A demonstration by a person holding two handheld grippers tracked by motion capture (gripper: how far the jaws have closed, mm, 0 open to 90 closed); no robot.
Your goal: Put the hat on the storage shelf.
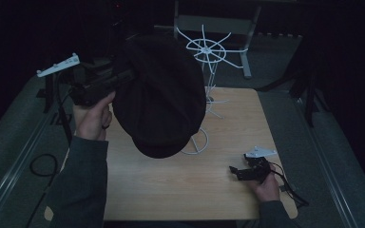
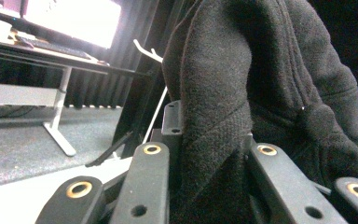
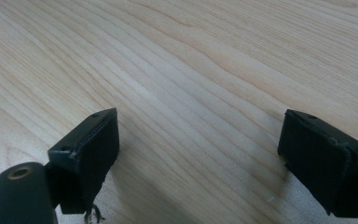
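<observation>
High view: unlabelled black cap (image 1: 159,95) in left gripper (image 1: 123,76).

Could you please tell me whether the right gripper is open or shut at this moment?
Open. The right gripper has its jaws wide apart over bare wooden table, nothing between them.

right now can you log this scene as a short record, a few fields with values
held item: black cap, lifted above the table
left tool: shut on a fold of the cap's fabric, raised at the table's left side
right tool: open, nothing between its jaws, resting low over the table near its right front
stand: white wire rack with radial arms, upright at the table's far side, partly hidden by the cap
surface: light wooden table
cap versus rack: cannot tell whether they touch
</observation>
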